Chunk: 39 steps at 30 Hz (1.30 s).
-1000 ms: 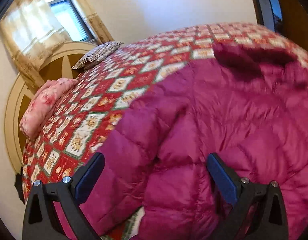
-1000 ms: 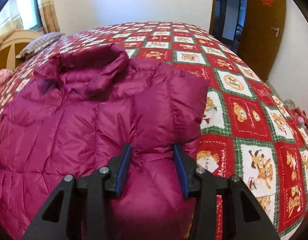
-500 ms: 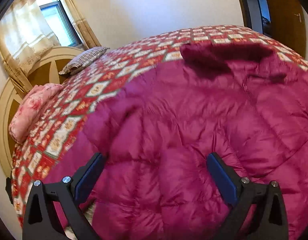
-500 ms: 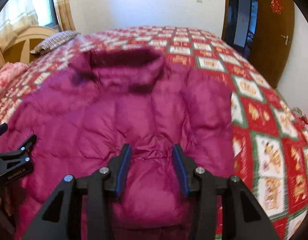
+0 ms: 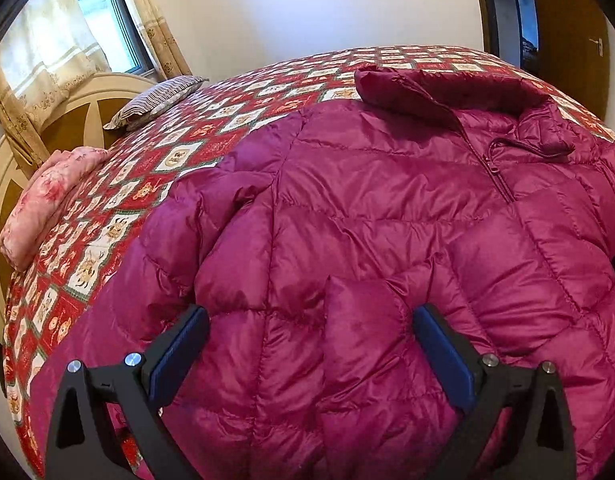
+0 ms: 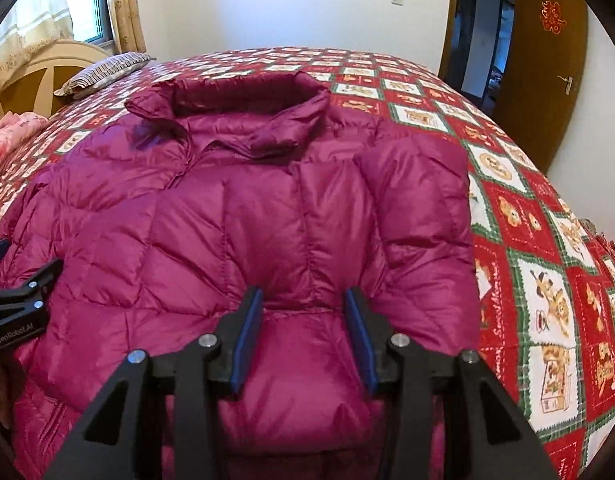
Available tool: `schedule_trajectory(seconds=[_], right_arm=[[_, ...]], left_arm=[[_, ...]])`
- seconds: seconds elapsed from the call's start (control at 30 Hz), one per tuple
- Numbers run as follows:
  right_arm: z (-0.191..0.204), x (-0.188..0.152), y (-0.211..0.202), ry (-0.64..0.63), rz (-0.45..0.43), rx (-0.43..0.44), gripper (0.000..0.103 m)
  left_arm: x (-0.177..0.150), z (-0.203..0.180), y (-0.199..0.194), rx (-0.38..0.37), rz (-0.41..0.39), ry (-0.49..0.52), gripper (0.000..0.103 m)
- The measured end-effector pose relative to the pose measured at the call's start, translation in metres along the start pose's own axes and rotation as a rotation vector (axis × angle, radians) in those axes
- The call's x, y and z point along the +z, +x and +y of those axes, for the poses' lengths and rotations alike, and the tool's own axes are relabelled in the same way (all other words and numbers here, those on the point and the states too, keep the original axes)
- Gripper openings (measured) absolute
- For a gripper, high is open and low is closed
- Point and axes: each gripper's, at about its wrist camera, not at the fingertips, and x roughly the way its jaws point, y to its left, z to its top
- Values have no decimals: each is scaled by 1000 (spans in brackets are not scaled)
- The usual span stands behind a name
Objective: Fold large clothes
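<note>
Jacket (image 5: 387,208), magenta quilted down, lies front-up across the near part of the bed (image 6: 507,152), collar (image 6: 247,100) toward the far wall and zip closed up the chest. The bed carries a red, green and white patchwork quilt (image 5: 179,152) printed with bears. In the right wrist view the jacket's right-hand sleeve is folded in over the body, its outer edge running along the quilt.

My left claw (image 5: 307,352) has its jaws spread wide, blue pads facing each other. Puffed fabric of the lower jacket bulges up between them, but neither pad (image 5: 179,344) visibly presses it; I hold nothing there. The right wrist view shows this claw (image 6: 19,304) at the far left edge, over the jacket's left side.

My right claw (image 6: 303,332) has its jaws set much narrower, partly closed, with a swollen panel of the jacket's lower front sitting between the pads (image 6: 247,336). Fabric fills the gap and touches both pads; I take it as gripped.

A striped pillow (image 5: 159,96) and a pink floral pillow (image 5: 43,192) lie at the headboard (image 5: 79,120) end on the left. A curtained window (image 5: 99,28) stands behind them; a brown door (image 6: 547,80) stands open at the right.
</note>
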Motion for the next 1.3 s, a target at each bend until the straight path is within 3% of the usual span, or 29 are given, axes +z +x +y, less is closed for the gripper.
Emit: schedule_trajectory(seconds=[0.53,0.67,0.83,1.3], right_arm=[[9,6,-7,-35,3,-57,46],[14,9,-34,33,-59,24,47],[36,-4,-9,-62,16,25,47],[44,-9,-3,-93,14,-30,47]], left_arm=[[-1,-5,-2,19,-10,13,102],[-1,-5,-1,17,-10,11,102],[0,-4,-1,11,-9,7,102],[1,-2,1,-5,4,0,102]])
